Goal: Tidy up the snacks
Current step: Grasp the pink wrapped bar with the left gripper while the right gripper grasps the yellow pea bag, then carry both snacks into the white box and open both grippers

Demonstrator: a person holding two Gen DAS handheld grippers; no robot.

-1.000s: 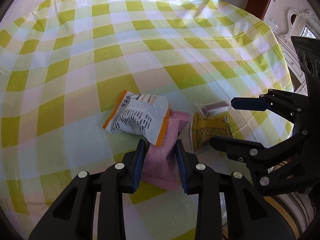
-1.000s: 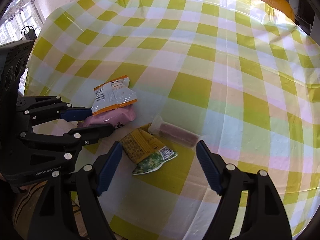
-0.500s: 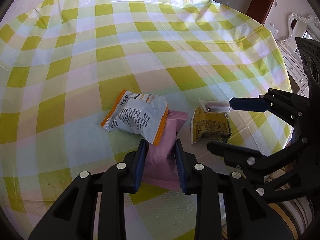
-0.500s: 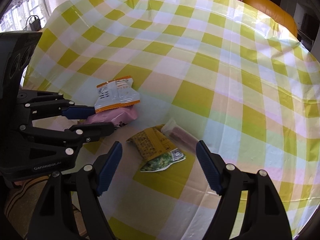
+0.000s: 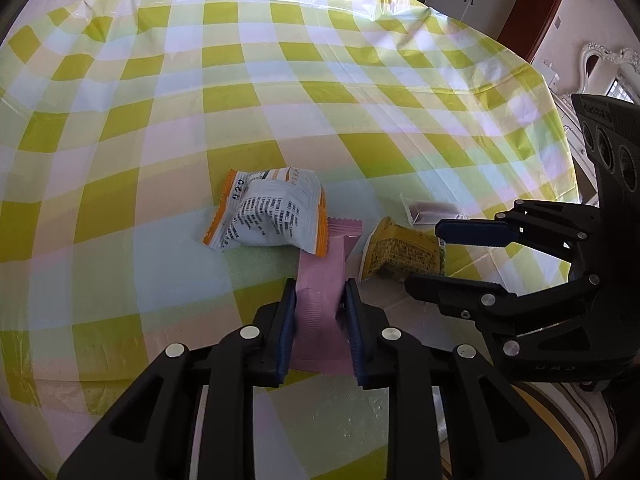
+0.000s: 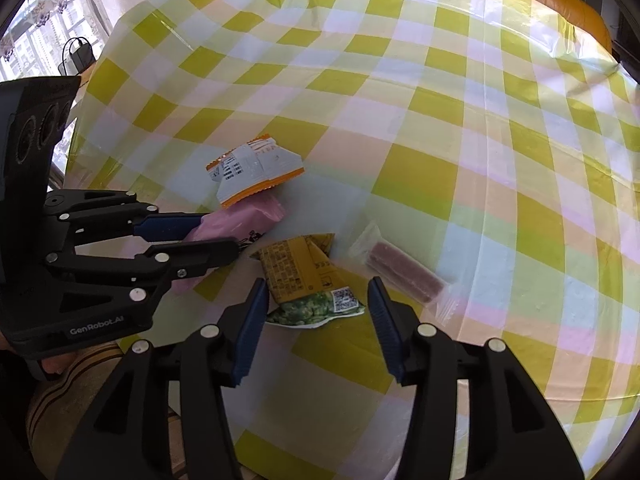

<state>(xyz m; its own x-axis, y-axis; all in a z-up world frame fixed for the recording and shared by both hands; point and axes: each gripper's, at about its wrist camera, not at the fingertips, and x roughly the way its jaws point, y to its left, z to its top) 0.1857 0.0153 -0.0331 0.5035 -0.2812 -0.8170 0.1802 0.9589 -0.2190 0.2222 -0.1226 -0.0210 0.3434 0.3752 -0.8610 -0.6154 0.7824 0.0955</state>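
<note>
My left gripper [image 5: 320, 296] is shut on a pink snack packet [image 5: 322, 280], seen pinched in the right wrist view [image 6: 240, 220]. A white and orange packet [image 5: 272, 216] rests on the pink packet's far end [image 6: 252, 168]. My right gripper [image 6: 316, 296] is open, its fingers on either side of a yellow and green packet [image 6: 308, 276], which also shows in the left wrist view [image 5: 404, 252]. A clear-wrapped brown bar [image 6: 400, 272] lies just right of it [image 5: 430, 210].
The snacks lie near the front edge of a round table with a yellow, white and green checked cloth [image 5: 280, 100]. An orange chair [image 6: 560, 4] stands at the far side. A striped cushion [image 5: 560, 420] is below the table edge.
My left gripper has closed tighter on the pink packet and lifted its near end. My right gripper has come forward so its fingers flank the yellow and green packet.
</note>
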